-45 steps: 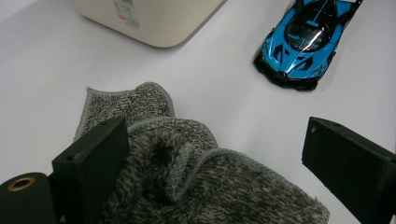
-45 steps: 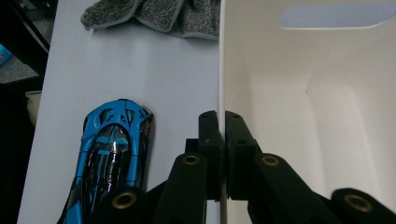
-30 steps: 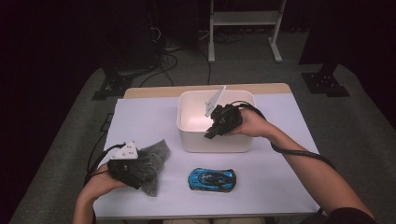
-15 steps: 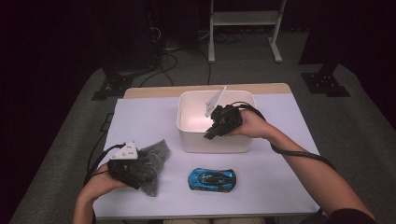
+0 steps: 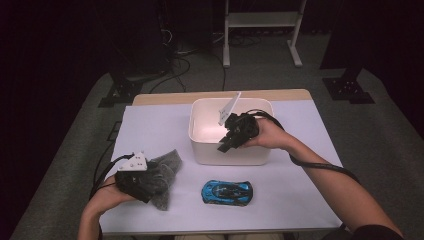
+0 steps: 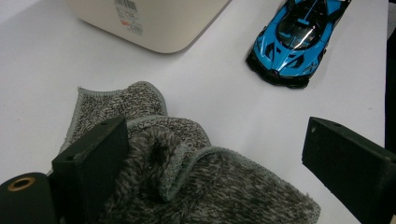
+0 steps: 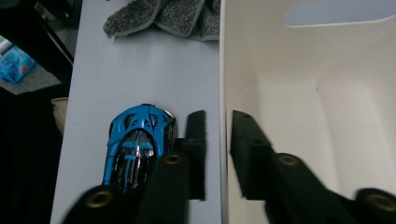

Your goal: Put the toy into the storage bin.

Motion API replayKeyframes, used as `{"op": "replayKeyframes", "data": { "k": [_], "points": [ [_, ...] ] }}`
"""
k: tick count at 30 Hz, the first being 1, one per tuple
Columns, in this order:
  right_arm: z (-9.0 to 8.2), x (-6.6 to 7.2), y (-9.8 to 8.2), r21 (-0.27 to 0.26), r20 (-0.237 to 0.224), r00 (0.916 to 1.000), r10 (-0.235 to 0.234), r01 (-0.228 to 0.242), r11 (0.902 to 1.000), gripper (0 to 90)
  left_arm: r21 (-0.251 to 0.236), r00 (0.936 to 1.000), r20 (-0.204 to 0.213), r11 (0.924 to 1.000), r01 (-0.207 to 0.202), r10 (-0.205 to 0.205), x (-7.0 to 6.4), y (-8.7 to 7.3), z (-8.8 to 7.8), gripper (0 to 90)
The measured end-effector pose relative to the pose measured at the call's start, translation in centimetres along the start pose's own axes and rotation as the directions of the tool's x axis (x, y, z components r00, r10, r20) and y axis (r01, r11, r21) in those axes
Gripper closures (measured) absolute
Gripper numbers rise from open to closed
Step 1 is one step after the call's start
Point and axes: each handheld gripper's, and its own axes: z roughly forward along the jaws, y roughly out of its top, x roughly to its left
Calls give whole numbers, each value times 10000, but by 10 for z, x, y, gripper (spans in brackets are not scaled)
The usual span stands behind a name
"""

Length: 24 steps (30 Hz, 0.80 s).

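So the white bin (image 5: 231,150) sits at the middle of the table (image 5: 150,125), toward the far edge. The right gripper (image 5: 231,142) straddles its near wall: one jaw inside, one outside, rim in the gap. The jaws have just been opening, and in the right gripper view the pads look clear of the wall, so released, not pinching it.

The left gripper (image 5: 137,181) hangs over the grey towel (image 5: 162,172) near the near-left corner, jaws spread wide with the bunched cloth lying between them, nothing clamped.

The blue toy car (image 5: 227,192) is parked near the near edge, just in front of the bin, its long axis running along that edge. Plenty of bare table to the right of it and along the left edge.

There's a barcode sticker (image 6: 127,16) on the bin's outer wall, print too small to read.
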Motion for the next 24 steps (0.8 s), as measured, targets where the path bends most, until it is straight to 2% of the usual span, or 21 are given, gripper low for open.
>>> {"op": "replayKeyframes", "data": {
  "k": [1, 4, 8, 11, 12, 17, 18, 19, 20, 24],
  "points": [
    [0, 1, -1, -44, 73, 10000, -48, 48, 10000, 634, 0, 10000, 0, 10000, 0, 0, 0, 0, 0, 69],
    [-4, 3, -4, -215, 196, 9998, 0, 4, 9998, 556, -9, 10000, -4, 10000, 5, -5, 0, 0, 1, 69],
    [-16, 8, -6, -678, 411, 9991, 141, -113, 9976, 425, -50, 10000, -26, 10000, 47, -47, 0, 0, 0, 69],
    [-24, 13, -6, -927, 515, 9986, 108, -60, 9957, 385, -132, 9999, -31, 9998, 129, -129, 0, 0, 0, 69],
    [-31, 19, -6, -1125, 655, 9978, 132, -58, 9936, 351, -131, 9999, -49, 9998, 133, -133, 0, 0, -1, 69],
    [-46, 40, -9, -1526, 764, 9971, -34, 150, 9882, 283, -210, 9998, -109, 9996, 162, -165, 0, 0, -4, 69],
    [-48, 48, -11, -1576, 817, 9966, -54, 182, 9873, 258, -250, 9998, -122, 9995, 177, -180, 0, -1, -4, 69],
    [-48, 48, -11, -1576, 817, 9966, -54, 182, 9873, 258, -250, 9998, -122, 9995, 177, -180, 0, -1, -4, 69],
    [-46, 57, -14, -1654, 724, 9973, -109, 228, 9860, 254, -265, 9997, -127, 9994, 211, -214, 0, -1, -5, 69],
    [-40, 67, -21, -1617, 676, 9975, -188, 295, 9864, 238, -282, 9997, -183, 9994, 182, -187, 0, 0, -6, 69]
  ]
}}
